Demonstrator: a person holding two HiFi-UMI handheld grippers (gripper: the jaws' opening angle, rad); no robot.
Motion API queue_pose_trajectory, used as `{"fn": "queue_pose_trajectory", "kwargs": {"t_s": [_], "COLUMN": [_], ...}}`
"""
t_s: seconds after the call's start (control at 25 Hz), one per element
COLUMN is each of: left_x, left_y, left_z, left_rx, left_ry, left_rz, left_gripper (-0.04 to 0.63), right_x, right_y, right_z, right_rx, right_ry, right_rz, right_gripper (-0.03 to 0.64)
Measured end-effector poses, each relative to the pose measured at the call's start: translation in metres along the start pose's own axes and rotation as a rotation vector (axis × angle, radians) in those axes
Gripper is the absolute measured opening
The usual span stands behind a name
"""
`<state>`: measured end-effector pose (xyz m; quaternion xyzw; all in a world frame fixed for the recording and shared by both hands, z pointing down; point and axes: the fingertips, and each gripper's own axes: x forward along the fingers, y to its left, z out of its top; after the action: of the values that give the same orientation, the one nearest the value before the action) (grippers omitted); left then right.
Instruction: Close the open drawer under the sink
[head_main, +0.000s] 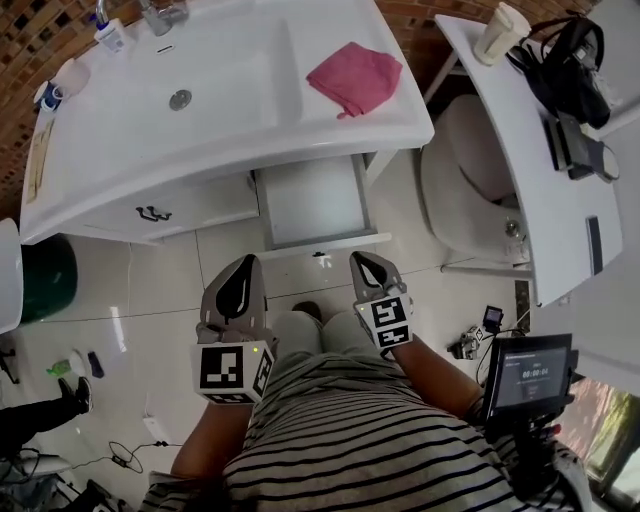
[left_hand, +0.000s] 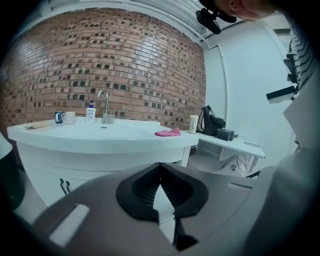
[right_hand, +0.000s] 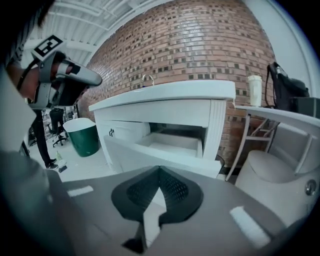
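Holding jaws pressed together and empty, our left hand-held gripper (head_main: 243, 268) and right hand-held gripper (head_main: 367, 265) hover just short of the drawer (head_main: 312, 203), pulled out under the sink (head_main: 230, 90). We should push its front panel (head_main: 325, 243) mid-width, straight in, avoiding skew.

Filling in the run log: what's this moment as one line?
drawer: open, looks empty | left gripper: shut, empty, apart from drawer | right gripper: shut, empty, apart from drawer | step: push not yet begun
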<state>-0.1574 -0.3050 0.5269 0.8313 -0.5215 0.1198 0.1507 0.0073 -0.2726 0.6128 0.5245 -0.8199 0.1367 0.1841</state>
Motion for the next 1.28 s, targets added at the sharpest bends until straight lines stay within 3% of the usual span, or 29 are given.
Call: {"fn": "queue_pose_trajectory", "kwargs": {"t_s": [0.36,1.08,1.28], "left_x": [0.021,0.028,0.017], "left_y": [0.020,0.062,0.075], "left_z": [-0.019,-0.028,-0.033], "left_rx": [0.001,-0.025,-0.024], "left_ry": [0.028,0.057,0.071], "left_rz": [0.034,0.106,0.155], "left_gripper": [0.017,0.017,0.017], "right_x": [0.077,0.186,0.212], "right_y": [-0.016,-0.071,-0.077], "right_z": [-0.073,-0.017,-0.002], "right_rx": [-0.003,-0.019,-0.024], "right_ry": [0.051,0.010,0.008], "right_rz": [-0.007,-0.083,-0.069], "right_gripper": [0.000,0.000,0.000]}}
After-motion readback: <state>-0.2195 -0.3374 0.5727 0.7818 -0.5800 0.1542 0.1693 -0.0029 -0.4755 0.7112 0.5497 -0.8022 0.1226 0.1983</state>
